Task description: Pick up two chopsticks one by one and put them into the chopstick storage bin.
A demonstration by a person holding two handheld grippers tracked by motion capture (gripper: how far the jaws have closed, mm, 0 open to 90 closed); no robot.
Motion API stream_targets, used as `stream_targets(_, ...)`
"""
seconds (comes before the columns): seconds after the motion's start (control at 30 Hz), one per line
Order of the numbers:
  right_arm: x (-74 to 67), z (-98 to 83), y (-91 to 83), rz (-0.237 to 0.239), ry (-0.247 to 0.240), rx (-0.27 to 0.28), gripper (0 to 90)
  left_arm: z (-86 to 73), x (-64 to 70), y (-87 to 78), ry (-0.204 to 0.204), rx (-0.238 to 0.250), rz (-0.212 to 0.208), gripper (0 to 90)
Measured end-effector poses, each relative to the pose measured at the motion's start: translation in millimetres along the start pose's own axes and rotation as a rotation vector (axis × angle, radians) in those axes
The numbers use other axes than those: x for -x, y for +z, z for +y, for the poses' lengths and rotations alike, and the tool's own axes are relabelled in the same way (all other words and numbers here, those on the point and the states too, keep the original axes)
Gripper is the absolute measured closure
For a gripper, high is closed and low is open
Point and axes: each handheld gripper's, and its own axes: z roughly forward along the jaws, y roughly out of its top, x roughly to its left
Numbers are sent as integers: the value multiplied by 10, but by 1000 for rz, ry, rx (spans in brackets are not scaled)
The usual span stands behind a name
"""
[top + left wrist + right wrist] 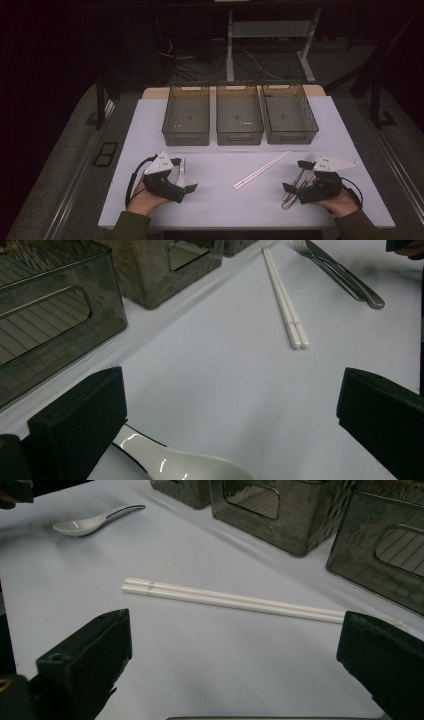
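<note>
From the high view, we rest the left gripper (182, 175) and the right gripper (299, 176) low on the white table (220, 200), both spread wide and empty. Three grey bins (239, 120) line the far side, likely one per kind of cutlery. The chopsticks (262, 169) lie diagonally between us, with open cloth all round.

In the left gripper view, the jaws gape over the white spoon (175, 462), which lies just beside our left jaw, ready for picking up. The nearest bin wall (55, 335) stands close on that side, so we'd lift before swinging.

In the right gripper view, our open jaws frame the chopsticks (235, 600), apart from them. A metal edge near the bottom is probably the fork and knife (300, 182).
</note>
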Motion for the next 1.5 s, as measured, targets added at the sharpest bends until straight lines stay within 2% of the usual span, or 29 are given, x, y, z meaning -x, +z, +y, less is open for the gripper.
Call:
stream_targets(0.27,2,1,-12,1,10,2,14,38,9,30,9,-3,-3,0)
stream_targets(0.37,-6,1,-21,5,-2,7,14,70,13,49,6,3,-4,0)
stream_targets(0.7,5,7,-38,5,13,19,14,187,42,127,14,26,-22,0)
stream_targets(1.07,6,3,-24,8,7,15,14,260,109,317,26,6,-49,0)
stream_targets(1.3,5,3,-17,6,3,14,14,307,136,385,29,12,-58,0)
stream_targets(1.5,5,1,-11,5,3,10,14,361,144,457,30,14,-65,49)
